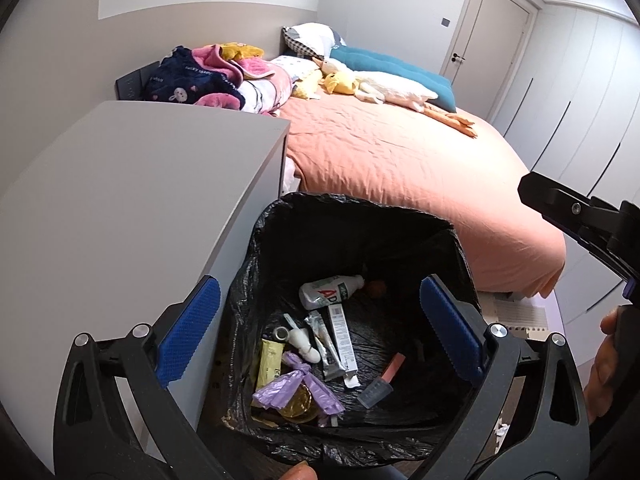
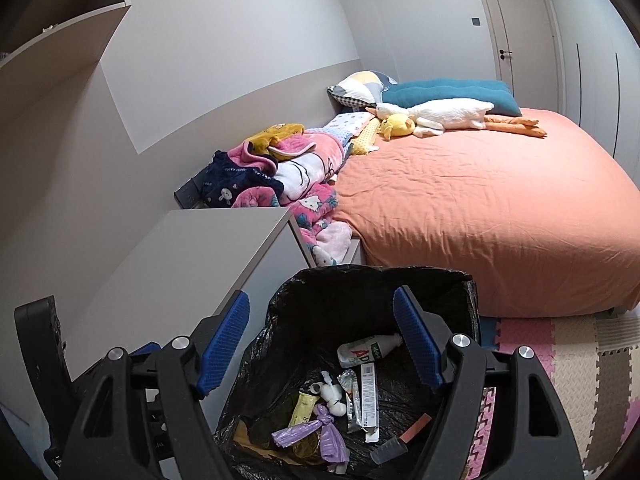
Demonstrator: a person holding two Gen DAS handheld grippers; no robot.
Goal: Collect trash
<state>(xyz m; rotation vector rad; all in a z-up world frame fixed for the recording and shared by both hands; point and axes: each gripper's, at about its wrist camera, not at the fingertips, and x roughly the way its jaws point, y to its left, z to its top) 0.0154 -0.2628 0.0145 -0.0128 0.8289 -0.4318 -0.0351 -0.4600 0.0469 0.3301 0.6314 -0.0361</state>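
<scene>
Left gripper (image 1: 320, 328) is seen wide open over the trash bin (image 1: 256, 248), nothing between the blue pads (image 1: 191, 328). Right gripper (image 2: 322, 344) also stands open, nothing held, poised over the same bin; part of it shows at the right edge of the left view.

Trash is seen at the bottom of the black liner (image 2: 280, 312): white bottle (image 1: 330, 290) at the far side, long boxed tube (image 1: 343, 338) in the middle, knotted purple bag (image 1: 296, 384) and yellow wrapper (image 1: 270, 360) at the near left, small clear cap (image 1: 374, 392) and pink stick (image 1: 394, 366) at the near right. Liner is folded over the rim all round; opening is unobstructed from above.

Bin is set just beside the grey cabinet (image 1: 140, 200) on its left; cabinet corner edge stands close to the bin's far-left rim. Bed (image 1: 400, 160) with orange cover lies just behind the bin, its edge overhanging near the far rim. To the right, foam floor mats (image 2: 560, 360) are seen.

Farther off: bundled blankets (image 2: 280, 176) at the cabinet's far end, plush toys (image 2: 440, 118) and pillows (image 2: 448, 94) at the headboard end, door (image 2: 516, 20) in the far wall.
</scene>
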